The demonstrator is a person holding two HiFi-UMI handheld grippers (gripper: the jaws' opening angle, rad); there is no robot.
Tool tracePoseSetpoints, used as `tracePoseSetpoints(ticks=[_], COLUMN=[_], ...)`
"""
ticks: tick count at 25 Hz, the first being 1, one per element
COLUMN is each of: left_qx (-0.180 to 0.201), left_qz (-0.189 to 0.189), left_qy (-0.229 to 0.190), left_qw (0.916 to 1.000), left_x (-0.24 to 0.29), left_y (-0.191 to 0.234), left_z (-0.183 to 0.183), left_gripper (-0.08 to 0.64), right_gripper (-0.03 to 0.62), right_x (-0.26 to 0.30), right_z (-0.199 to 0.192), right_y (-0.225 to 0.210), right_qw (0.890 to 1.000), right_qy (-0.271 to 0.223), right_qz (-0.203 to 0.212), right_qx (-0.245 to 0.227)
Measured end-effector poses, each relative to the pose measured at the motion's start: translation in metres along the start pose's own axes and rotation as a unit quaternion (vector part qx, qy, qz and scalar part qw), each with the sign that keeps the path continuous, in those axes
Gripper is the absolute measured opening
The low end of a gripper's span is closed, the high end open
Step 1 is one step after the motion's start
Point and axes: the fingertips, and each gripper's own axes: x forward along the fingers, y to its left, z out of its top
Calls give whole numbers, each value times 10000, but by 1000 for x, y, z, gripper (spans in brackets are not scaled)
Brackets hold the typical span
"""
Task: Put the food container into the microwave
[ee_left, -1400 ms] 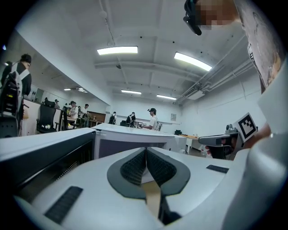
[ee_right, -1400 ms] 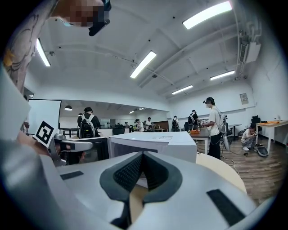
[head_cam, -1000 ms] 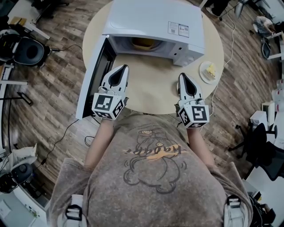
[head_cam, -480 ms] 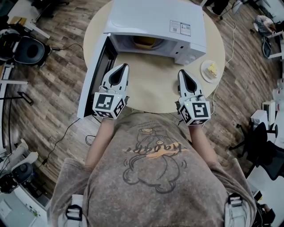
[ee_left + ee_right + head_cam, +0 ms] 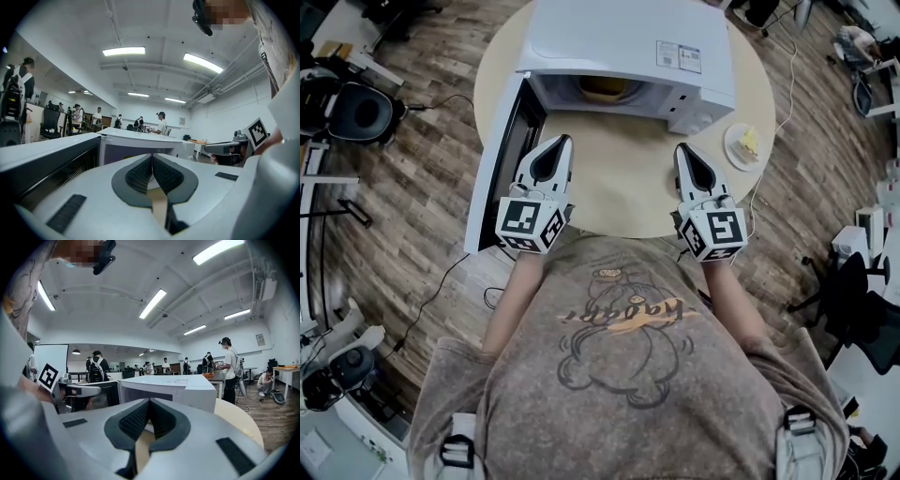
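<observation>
Inside microwave (image 5: 628,47) cavity sits food container (image 5: 605,90), straight ahead of both grippers. Fingers of left gripper (image 5: 560,141) and right gripper (image 5: 682,148) closed, empty, above surface (image 5: 619,183). Open door (image 5: 499,159) stands on left, just beside left gripper, so that one likely nearer for closing

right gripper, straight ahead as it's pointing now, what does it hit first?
Likely the microwave front, near its right control-panel end. The right gripper, shut and empty, points at it across the table. Depth is unclear.

Round table (image 5: 623,183) bearing microwave (image 5: 628,42), plate (image 5: 731,157)
</observation>
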Motion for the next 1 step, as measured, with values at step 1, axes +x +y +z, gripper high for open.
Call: tracePoseSetpoints(ticks=[1], left_qx=[-8], left_qz=[12], left_qy=[-13], left_qw=[10000], left_x=[0], left_y=[1], left_z=[1], left_gripper=[32], right_gripper=[-12], right_x=[1], right_z=[0], right_y=[0], right_qw=[10000], right_qy=[8], right_qz=[33], right_qx=[-16])
